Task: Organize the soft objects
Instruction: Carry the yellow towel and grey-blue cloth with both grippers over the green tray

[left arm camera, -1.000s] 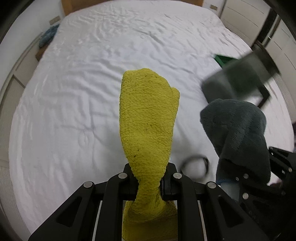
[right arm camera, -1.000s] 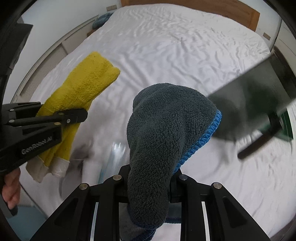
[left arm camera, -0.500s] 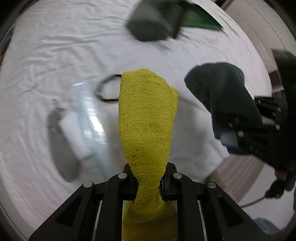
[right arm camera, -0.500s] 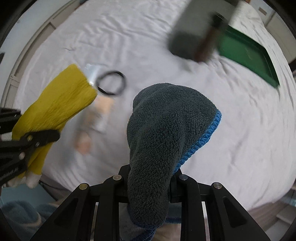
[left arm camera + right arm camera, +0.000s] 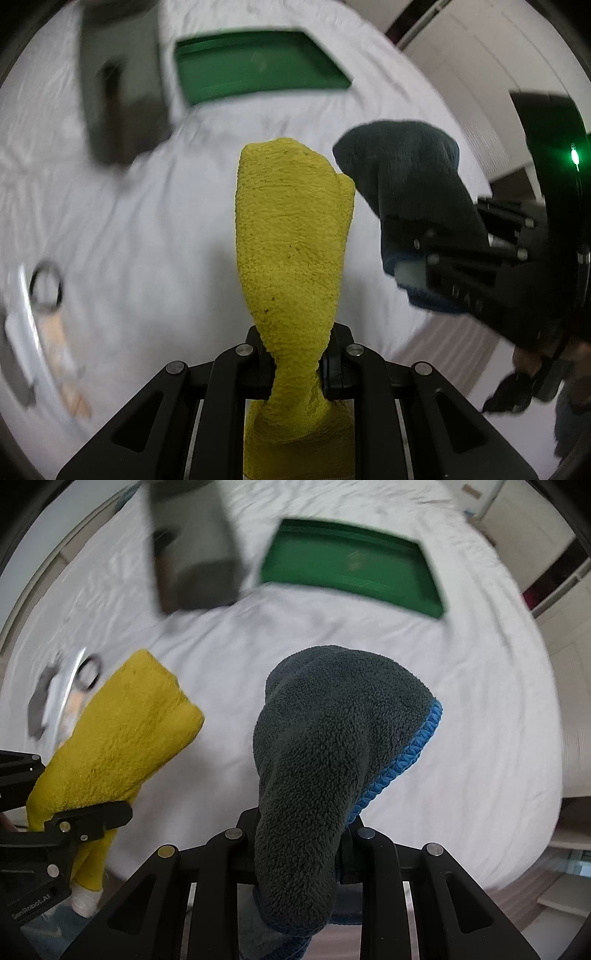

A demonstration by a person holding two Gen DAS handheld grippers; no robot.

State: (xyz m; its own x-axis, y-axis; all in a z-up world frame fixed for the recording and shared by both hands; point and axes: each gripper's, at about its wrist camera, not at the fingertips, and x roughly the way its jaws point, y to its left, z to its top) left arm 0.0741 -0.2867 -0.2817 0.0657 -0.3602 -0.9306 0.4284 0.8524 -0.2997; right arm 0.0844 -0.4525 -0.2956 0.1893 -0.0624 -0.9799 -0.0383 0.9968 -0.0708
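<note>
Both wrist views from above the bed [image 5: 129,229], close, sharing the green tray [image 5: 351,568]

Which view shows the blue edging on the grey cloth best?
The right wrist view: the grey cloth fills the centre, pinched in the right gripper, with its blue edging sharp along the right side. The left wrist view shows the cloth from the side, dark, with only a bit of blue low down.

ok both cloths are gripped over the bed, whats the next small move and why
Probably carry both forward toward the green tray. The left gripper is shut on the yellow cloth and the right gripper on the grey cloth, both held above the white bed, and the tray ahead looks empty, a likely drop spot.
</note>
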